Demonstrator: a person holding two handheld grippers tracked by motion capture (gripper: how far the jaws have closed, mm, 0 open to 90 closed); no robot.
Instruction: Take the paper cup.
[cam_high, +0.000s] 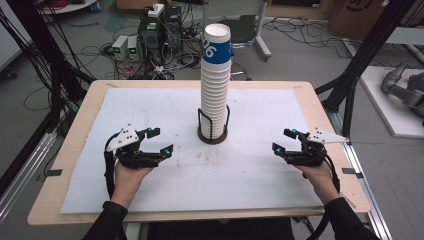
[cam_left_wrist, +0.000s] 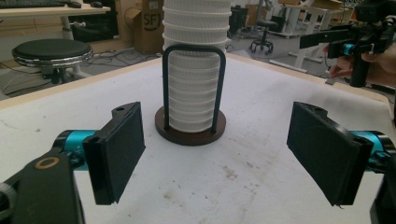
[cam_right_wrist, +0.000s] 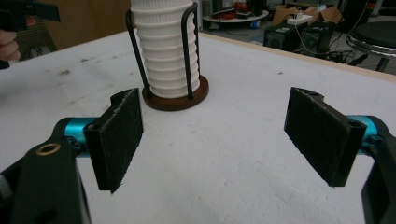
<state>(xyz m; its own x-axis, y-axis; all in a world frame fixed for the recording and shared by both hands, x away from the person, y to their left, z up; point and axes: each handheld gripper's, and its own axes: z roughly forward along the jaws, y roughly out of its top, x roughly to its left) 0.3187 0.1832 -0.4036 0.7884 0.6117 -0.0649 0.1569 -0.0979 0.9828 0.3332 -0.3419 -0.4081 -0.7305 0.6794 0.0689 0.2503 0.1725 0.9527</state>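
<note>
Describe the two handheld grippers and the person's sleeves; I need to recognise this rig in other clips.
Both the left gripper and right gripper are black, with flat black textured pads, turquoise fittings and a grey three-cornered plate on top. A black cable trails from each. The sleeves are black.

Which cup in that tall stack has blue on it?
The topmost white paper cup, the one with a blue band and white digits; the white ribbed cups below show plain rims.

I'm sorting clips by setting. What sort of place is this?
Probably a robotics lab or workshop: computer towers with tangled cables on the floor, black frame struts around the table, and cardboard boxes behind.
</note>
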